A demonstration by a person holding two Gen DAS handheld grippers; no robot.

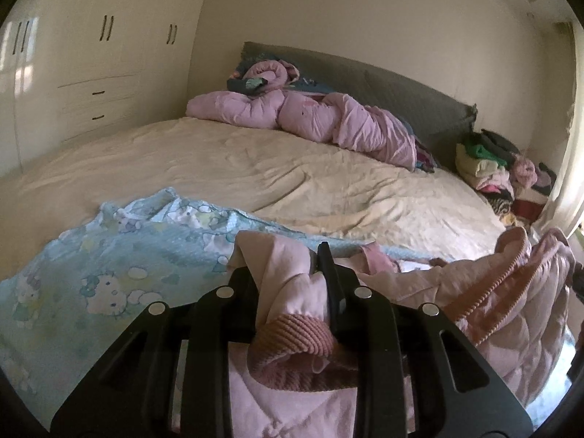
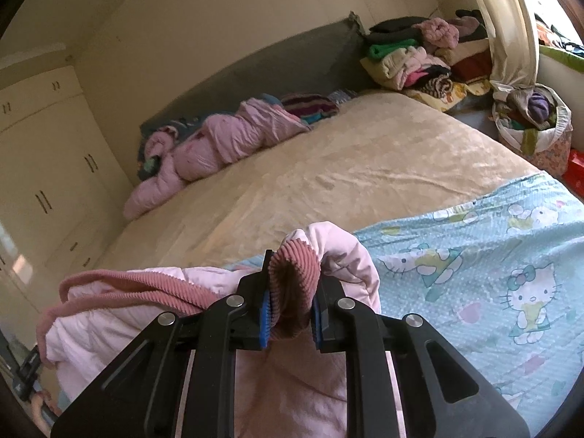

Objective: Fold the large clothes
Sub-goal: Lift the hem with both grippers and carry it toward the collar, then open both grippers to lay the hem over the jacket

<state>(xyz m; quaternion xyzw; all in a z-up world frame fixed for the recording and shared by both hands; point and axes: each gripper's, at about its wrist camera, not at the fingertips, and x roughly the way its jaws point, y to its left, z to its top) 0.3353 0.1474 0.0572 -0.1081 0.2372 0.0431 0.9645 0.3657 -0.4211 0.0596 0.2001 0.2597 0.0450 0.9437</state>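
2 grippers, left gripper [image 1: 292, 284] and right gripper [image 2: 290, 304], jaws each clamped on a ribbed cuff of the pink jacket [image 1: 511, 292] over the bed's [image 1: 255, 168] near edge; we'd spread it flat on the blue blanket [image 2: 474, 255], sleeves taut.

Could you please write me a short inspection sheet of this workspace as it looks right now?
Surface: bed with a rumpled beige cover; a light blue cartoon blanket lies across the near end.
Job's things: pink quilted jacket, held up by both ribbed cuffs over the blanket.
Clutter: bunched pink duvet by the headboard; clothes pile and full laundry basket beside the bed.
Grippers: left gripper shut on one cuff; right gripper shut on the other.
Cables: nothing seen.
Surroundings: cream wardrobe, curtain.
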